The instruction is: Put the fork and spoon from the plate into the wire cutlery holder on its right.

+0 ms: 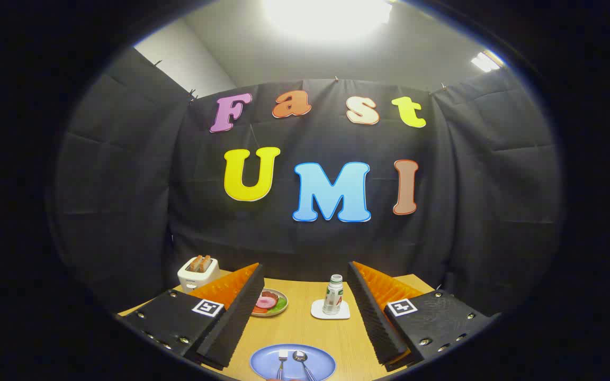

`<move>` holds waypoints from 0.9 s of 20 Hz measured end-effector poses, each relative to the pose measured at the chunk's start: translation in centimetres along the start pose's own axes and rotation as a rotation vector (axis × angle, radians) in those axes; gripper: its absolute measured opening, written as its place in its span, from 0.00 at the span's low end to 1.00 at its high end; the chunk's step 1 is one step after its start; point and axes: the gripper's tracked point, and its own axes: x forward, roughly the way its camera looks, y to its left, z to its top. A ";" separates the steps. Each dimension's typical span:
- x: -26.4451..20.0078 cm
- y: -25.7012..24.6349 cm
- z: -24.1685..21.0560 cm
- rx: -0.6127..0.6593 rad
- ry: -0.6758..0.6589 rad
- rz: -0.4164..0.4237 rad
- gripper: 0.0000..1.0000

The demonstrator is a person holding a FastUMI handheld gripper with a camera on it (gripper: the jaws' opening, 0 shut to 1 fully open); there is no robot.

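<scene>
A blue plate (pixel 262 361) lies on the wooden table, low between my two fingers and near the table's front. On it rest a fork (pixel 281 360) and, just to its right, a spoon (pixel 301 361), both with heads pointing away from me and handles cut off below. My gripper (pixel 305 309) is open, its fingers spread wide to either side above the table with nothing between them, well above the plate.
Beyond the plate, a small plate of food (pixel 270 302) sits by my left finger. A bottle (pixel 332 294) stands on a white coaster (pixel 330 310) near my right finger. A white toaster (pixel 198 271) with bread is at the table's back left.
</scene>
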 end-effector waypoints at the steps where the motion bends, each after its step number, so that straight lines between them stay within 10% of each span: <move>1: 0.1 -0.4 0.5 0.015 -0.012 -0.003 0.96; 18: 0.8 -2.3 -1.1 0.008 0.054 -0.039 0.96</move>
